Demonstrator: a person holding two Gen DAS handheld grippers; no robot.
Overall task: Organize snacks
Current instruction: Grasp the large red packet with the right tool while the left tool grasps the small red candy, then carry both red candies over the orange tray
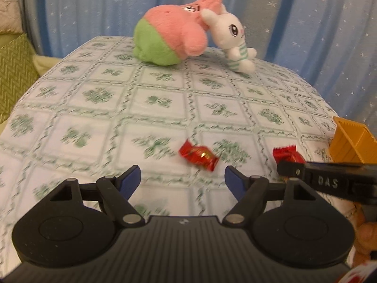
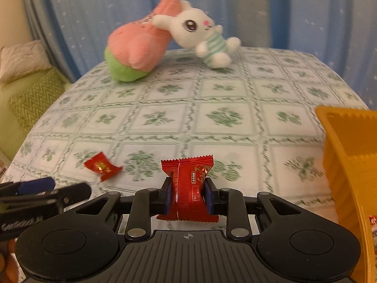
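My right gripper (image 2: 187,191) is shut on a red wrapped snack (image 2: 188,184), held just above the tablecloth; the same snack (image 1: 286,155) pokes out beyond that gripper in the left wrist view. A second red candy (image 1: 199,157) lies loose on the cloth, just beyond my left gripper (image 1: 183,179) and slightly right of its centre. The left jaws stand open with nothing between them. That candy (image 2: 102,167) appears at the lower left in the right wrist view. An orange basket (image 2: 341,155) stands at the right edge of the table.
A pink and green plush (image 1: 167,33) and a white rabbit plush (image 1: 232,35) lean together at the table's far side. A blue starry curtain (image 1: 94,7) hangs behind. A green cushion (image 1: 14,70) sits off the left. A packet (image 2: 372,226) shows inside the basket.
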